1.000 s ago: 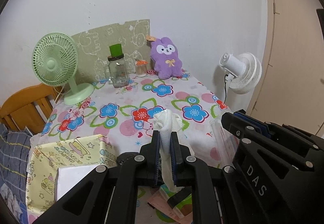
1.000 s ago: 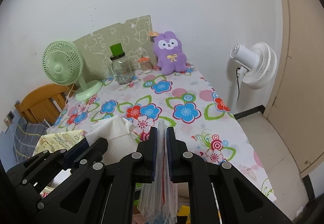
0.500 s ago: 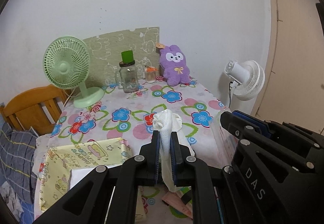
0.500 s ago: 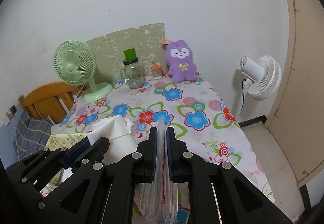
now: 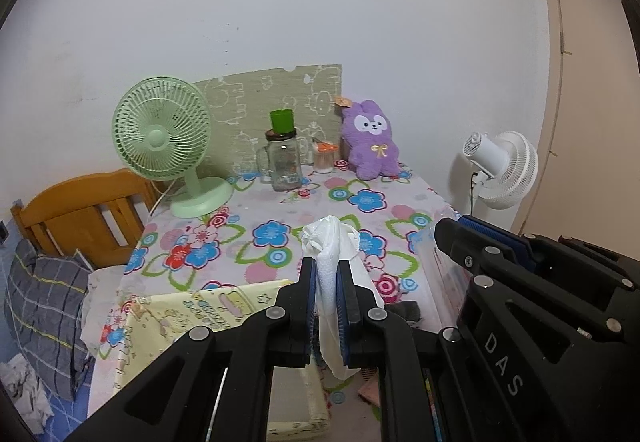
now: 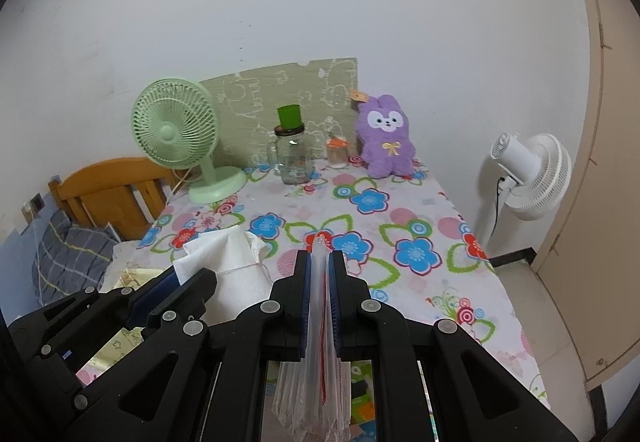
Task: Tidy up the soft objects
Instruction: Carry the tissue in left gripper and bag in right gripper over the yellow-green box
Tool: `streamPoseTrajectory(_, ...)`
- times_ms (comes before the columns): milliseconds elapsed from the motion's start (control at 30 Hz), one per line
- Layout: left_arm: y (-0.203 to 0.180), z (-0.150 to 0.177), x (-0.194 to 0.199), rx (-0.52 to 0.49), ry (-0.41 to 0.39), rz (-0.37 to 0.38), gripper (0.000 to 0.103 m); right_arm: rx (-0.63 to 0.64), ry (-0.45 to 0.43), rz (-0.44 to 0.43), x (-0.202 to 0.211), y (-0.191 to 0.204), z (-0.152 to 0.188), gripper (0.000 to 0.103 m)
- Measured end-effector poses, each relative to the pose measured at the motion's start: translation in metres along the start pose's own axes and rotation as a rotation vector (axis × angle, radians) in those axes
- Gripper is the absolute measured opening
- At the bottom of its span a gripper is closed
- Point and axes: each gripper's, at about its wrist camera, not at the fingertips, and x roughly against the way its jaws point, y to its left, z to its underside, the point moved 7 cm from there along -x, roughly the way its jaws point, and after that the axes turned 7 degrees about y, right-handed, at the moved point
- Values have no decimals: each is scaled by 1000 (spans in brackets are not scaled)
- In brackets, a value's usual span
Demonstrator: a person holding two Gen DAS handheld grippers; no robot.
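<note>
the left gripper (image 5: 327, 296) is clamped on a white tissue (image 5: 329, 266) whose long axis runs upright above the flowered table (image 5: 280, 226), while the right gripper (image 6: 319, 300) pinches a clear plastic bag (image 6: 318, 374) hanging straight down.

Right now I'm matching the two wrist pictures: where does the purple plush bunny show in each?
Left wrist view: the purple plush bunny sits upright at the table's far edge, right of centre, against the wall.
Right wrist view: the bunny is at the same far edge, right of centre.
Shared landmark: the glass jar with the green cup on it stands left of the bunny in both.
</note>
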Motion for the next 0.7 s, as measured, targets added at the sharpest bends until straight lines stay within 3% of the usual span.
streamPoseTrajectory(700,71,8,-4,53,33,-46,7,74,36,-83,-24,77,-8,12)
